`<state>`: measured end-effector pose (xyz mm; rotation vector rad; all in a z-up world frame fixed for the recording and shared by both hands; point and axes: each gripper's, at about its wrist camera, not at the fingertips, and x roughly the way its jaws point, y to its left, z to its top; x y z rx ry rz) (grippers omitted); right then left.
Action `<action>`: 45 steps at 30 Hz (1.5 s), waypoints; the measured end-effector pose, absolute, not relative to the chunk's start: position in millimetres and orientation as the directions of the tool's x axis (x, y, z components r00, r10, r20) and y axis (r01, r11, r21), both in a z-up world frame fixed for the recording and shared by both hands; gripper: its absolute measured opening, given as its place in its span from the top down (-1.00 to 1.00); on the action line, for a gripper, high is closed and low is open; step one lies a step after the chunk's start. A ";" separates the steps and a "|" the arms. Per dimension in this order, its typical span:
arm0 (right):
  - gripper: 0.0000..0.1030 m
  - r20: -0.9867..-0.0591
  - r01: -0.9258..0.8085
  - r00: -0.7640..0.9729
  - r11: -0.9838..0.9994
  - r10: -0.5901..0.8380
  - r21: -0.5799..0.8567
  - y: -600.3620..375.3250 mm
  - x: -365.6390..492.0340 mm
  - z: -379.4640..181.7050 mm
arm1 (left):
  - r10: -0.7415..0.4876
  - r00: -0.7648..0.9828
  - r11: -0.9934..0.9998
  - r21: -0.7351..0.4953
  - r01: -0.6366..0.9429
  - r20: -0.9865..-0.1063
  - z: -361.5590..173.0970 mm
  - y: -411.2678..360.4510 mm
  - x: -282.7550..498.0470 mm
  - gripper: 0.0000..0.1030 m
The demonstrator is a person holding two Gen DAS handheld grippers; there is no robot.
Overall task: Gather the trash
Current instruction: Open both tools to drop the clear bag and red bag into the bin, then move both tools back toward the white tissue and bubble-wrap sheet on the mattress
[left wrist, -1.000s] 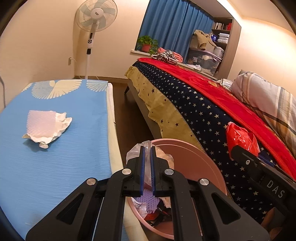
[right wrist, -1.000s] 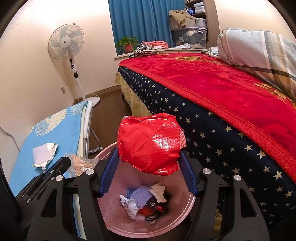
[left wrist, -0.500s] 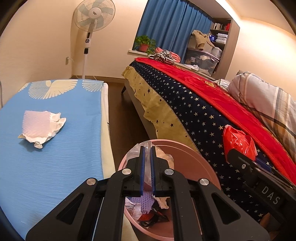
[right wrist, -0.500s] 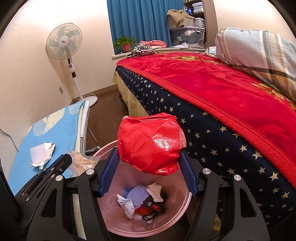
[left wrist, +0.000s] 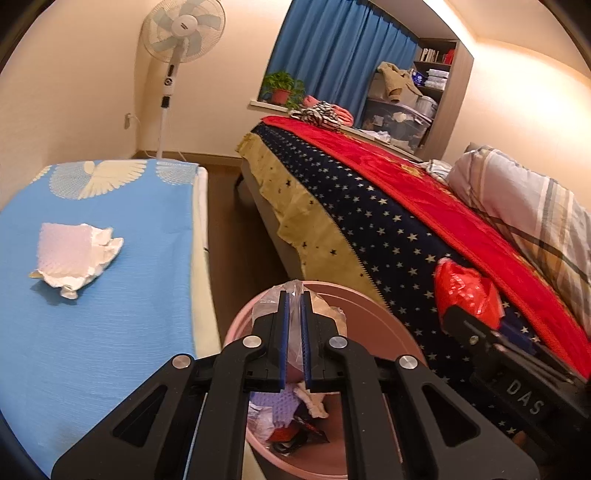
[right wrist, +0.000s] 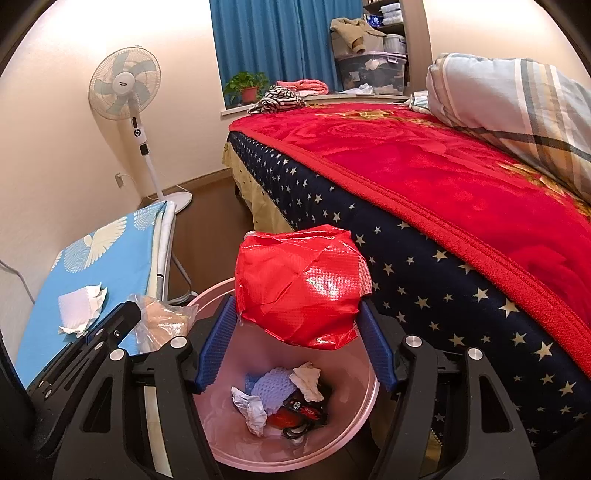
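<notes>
Bedroom, warm lamp light; bed on right w/ red blanket (right wrist: 424,177) over star-print cover, blue curtain and standing fan (left wrist: 183,27) far back.

Left gripper (left wrist: 294,332): fingers nearly pressed together, pinching a thin clear plastic bag (left wrist: 295,306) that sticks up between the pads. Bag also shows in right wrist view, crumpled, w/ something tan inside. It hangs over the near-left rim of the pink bin (right wrist: 364,417).

Right gripper (right wrist: 295,332): fingers spread wide around a crumpled red plastic bag (right wrist: 299,284), and the jaws are opening a little. The blue pads sit at the wad's lower flanks; can't tell if they still press on it. Wad sits directly above the bin's mouth.

Bin on floor between bed and blue-covered bench (left wrist: 110,295); already holds a purple mesh piece, white tissue, dark wrapper.

Key relation: both held items lie straight below-ahead of their fingers, bin opening right underneath. Red wad is more centred over the mouth than the clear bag, which is closer to the rim. Judgement: drop step in hand; right hand looks readier, left may need a nudge toward bin centre so the bag doesn't catch the rim.

Leftover: white crumpled tissue (left wrist: 75,258) on bench, far-left of bin, well apart from both grippers; left hand is nearer to it.
</notes>
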<state>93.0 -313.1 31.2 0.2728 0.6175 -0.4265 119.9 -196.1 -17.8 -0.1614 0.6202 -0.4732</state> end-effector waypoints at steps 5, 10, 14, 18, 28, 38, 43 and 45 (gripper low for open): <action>-0.34 -0.612 0.467 0.728 0.877 -0.310 0.112 -312.0 92.8 30.5 | -0.468 0.709 0.884 -0.279 0.376 -0.528 -18.2 -194.6 118.5 0.74; -0.34 -0.606 0.453 0.736 0.885 -0.301 0.111 -307.8 90.4 31.6 | -0.447 0.726 0.895 -0.269 0.356 -0.523 -13.1 -181.3 116.0 0.68; -0.34 -0.596 0.429 0.750 0.897 -0.286 0.109 -300.4 87.3 33.6 | -0.431 0.740 0.902 -0.264 0.341 -0.516 -7.9 -166.9 112.1 0.68; -0.34 -0.585 0.399 0.766 0.911 -0.267 0.106 -288.4 84.5 36.7 | -0.412 0.756 0.910 -0.260 0.322 -0.509 -2.8 -150.0 107.8 0.68; -0.15 -0.551 0.299 0.814 0.945 -0.182 0.130 -252.7 84.8 47.3 | -0.335 0.794 0.939 -0.252 0.236 -0.507 1.1 -92.8 101.7 0.67; 0.03 -0.542 0.184 0.839 0.966 -0.056 0.184 -212.7 106.7 41.4 | -0.247 0.808 0.960 -0.247 0.131 -0.535 -11.8 -43.8 107.9 0.67; 0.12 -0.551 0.149 0.835 0.961 0.004 0.233 -201.7 124.0 30.7 | -0.200 0.807 0.966 -0.250 0.067 -0.556 -23.4 -21.1 117.1 0.67; 0.16 -0.556 0.142 0.831 0.957 0.024 0.253 -199.3 130.7 25.7 | -0.181 0.806 0.967 -0.249 0.043 -0.564 -27.9 -14.2 121.4 0.67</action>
